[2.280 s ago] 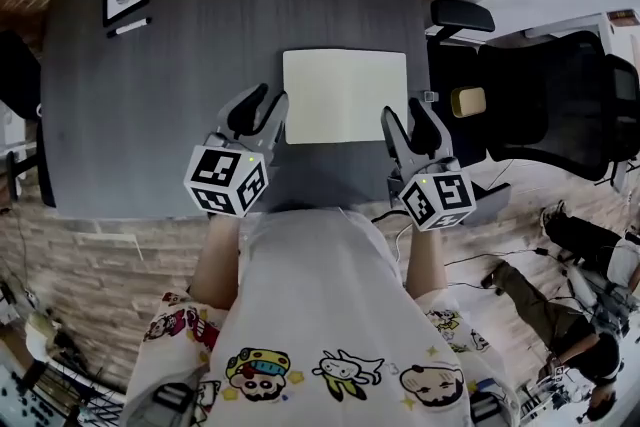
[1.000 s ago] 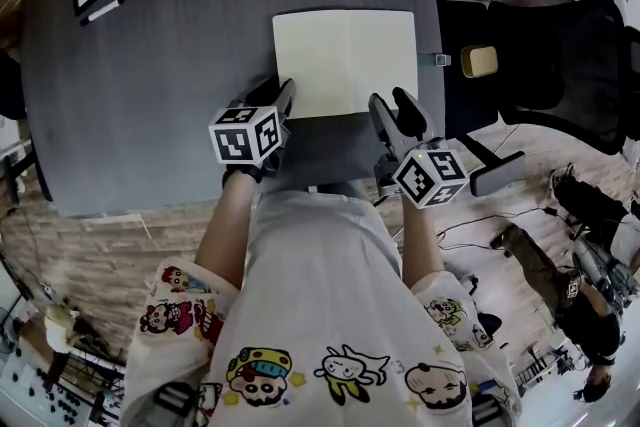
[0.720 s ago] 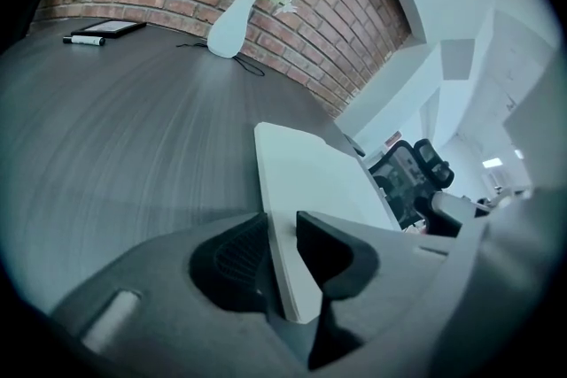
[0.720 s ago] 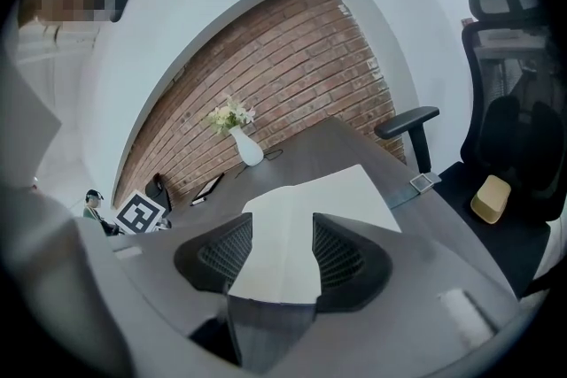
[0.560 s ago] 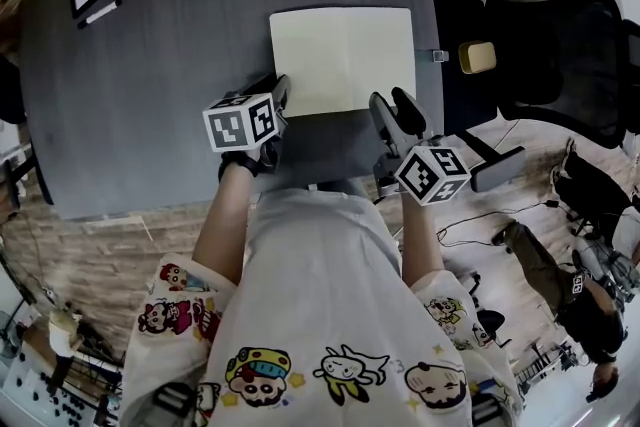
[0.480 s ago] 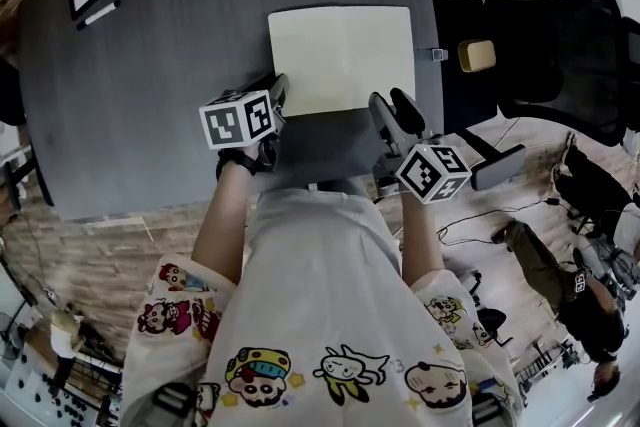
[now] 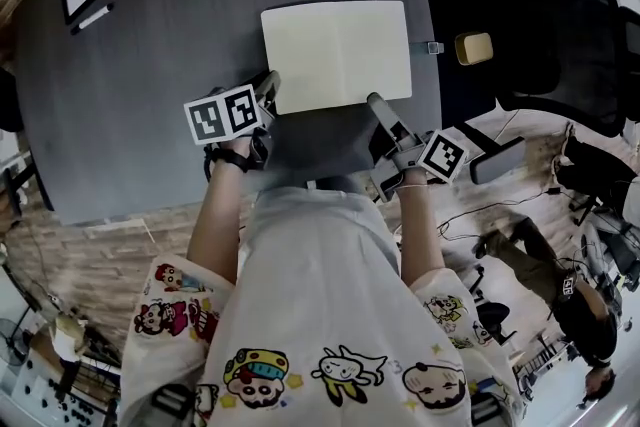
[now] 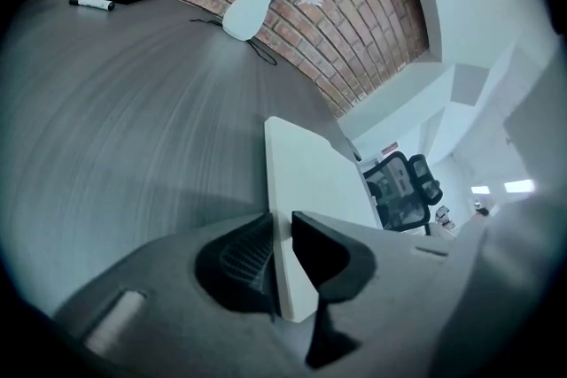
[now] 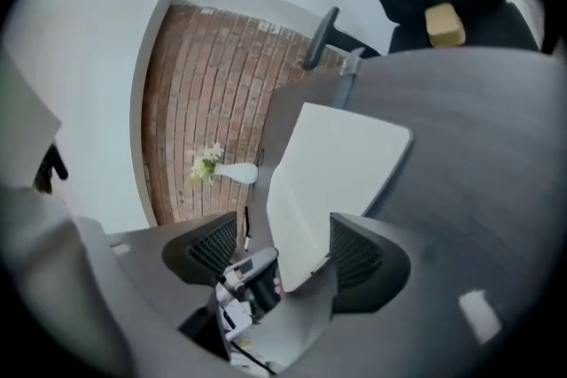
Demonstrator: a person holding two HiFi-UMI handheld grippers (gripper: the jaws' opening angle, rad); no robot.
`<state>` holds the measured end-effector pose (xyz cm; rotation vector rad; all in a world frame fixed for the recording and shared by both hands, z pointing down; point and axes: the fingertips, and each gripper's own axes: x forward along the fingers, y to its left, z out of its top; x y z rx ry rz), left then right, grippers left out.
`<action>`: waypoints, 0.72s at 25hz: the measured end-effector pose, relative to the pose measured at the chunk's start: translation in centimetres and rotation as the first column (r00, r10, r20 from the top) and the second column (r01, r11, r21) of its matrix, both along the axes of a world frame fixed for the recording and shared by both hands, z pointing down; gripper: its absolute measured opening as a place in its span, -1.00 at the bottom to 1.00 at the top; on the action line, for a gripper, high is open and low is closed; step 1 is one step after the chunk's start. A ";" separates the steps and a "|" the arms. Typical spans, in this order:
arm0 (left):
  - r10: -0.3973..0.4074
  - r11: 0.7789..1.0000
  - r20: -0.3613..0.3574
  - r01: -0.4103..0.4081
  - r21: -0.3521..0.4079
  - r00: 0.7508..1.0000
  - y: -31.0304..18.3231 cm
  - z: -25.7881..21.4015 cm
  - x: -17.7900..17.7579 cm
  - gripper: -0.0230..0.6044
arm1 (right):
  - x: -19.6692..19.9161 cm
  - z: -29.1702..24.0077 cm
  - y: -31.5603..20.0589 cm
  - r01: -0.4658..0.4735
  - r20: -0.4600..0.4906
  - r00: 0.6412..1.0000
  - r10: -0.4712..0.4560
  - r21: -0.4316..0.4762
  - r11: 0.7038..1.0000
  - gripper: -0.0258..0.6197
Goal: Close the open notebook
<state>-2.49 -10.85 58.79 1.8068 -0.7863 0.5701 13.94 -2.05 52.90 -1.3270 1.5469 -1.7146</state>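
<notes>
Spotting the notebook (image 7: 335,53) open flat at 12 o'clock on the table (image 7: 160,95). Watching the left gripper (image 7: 268,90) at its 7 o'clock corner, just closing down to a slit round the page edge, not clearly biting yet. Watching the right gripper (image 7: 378,105) at 5 o'clock, just opening wide, corner between the jaws, touching neither (nothing held). Best to finish the left pinch on that half alone, then swing it over towards 3 o'clock, lowering gently.
</notes>
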 end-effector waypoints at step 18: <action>0.017 1.000 0.004 -0.017 0.012 1.000 0.0 -0.1 0.1 -0.74 | 0.0 2.7 0.5 -0.185 0.311 0.931 0.189 -0.043 0.982 0.13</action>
